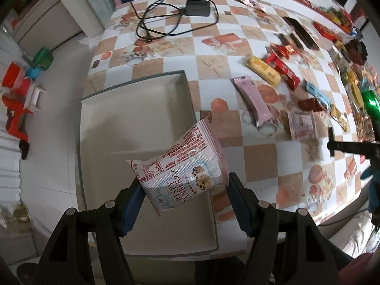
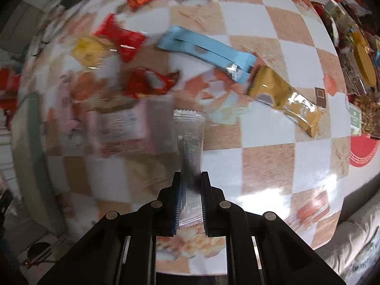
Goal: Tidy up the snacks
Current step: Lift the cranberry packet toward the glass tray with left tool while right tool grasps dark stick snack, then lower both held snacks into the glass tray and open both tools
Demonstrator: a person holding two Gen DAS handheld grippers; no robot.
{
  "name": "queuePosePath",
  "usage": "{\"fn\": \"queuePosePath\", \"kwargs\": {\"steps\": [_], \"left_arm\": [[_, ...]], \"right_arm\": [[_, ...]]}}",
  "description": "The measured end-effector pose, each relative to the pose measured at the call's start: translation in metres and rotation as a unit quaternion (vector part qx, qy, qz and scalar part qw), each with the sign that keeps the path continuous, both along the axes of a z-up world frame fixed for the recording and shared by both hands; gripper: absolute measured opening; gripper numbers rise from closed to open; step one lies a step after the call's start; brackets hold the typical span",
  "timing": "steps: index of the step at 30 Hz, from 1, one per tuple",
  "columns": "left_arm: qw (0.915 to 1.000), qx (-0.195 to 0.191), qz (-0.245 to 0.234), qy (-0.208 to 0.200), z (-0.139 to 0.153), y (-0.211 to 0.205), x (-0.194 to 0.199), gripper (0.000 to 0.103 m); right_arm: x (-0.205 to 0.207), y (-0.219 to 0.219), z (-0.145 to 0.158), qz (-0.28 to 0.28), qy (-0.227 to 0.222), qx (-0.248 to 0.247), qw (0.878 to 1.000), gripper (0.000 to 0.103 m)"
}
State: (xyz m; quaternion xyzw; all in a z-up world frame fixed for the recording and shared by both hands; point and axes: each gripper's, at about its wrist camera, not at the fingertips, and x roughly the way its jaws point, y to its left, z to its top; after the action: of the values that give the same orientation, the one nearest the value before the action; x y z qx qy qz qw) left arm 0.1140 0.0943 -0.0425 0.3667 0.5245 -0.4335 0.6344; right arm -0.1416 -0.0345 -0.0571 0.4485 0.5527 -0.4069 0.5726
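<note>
1. Left gripper (image 1: 184, 185): its two fingers stand apart with a pink-and-white cranberry packet (image 1: 184, 167) clamped between them. The packet hangs tilted above the near right part of a shallow white tray (image 1: 133, 123).
2. Tray: it sits at the table's left edge on a checked tablecloth (image 1: 213, 38). Its floor is bare.
3. Right gripper (image 2: 190, 178): the fingers are pressed together on a slim clear-and-silver sachet (image 2: 190, 142). The sachet stands upright between the pads and pokes out past the fingertips, above the tablecloth.
4. Loose snacks, left wrist view: a pink bar (image 1: 253, 101) lies right of the tray. A yellow bar (image 1: 263, 71) and red packets (image 1: 283, 67) lie farther right.
5. Loose snacks, right wrist view: a blue bar (image 2: 209, 51) and a gold bar (image 2: 287, 101) lie end to end, just beside each other, beyond the sachet. The packets to the left are too blurred to name.
6. Far side: a black adapter (image 1: 197, 8) with coiled cable rests well apart from the snacks.
</note>
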Motion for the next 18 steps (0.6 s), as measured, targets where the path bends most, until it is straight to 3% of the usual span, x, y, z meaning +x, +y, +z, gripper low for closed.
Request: {"fn": "queuePosePath", "kwargs": {"steps": [5, 11, 13, 18], "left_arm": [[0.9999, -0.004, 0.015, 0.001, -0.015, 0.003, 0.008, 0.071], [0.9992, -0.004, 0.040, 0.000, -0.025, 0.016, 0.027, 0.071], [0.9988, -0.003, 0.048, 0.000, -0.028, 0.021, 0.035, 0.071], [0.9981, -0.004, 0.061, -0.003, -0.032, 0.030, 0.052, 0.071]], "right_arm": [[0.038, 0.025, 0.041, 0.033, -0.027, -0.009, 0.999, 0.016], [0.108, 0.049, 0.059, 0.086, -0.050, -0.023, 0.995, 0.016], [0.134, 0.055, 0.035, 0.107, -0.052, -0.025, 0.993, 0.016], [0.200, 0.080, 0.044, 0.161, -0.060, -0.029, 0.985, 0.016]]}}
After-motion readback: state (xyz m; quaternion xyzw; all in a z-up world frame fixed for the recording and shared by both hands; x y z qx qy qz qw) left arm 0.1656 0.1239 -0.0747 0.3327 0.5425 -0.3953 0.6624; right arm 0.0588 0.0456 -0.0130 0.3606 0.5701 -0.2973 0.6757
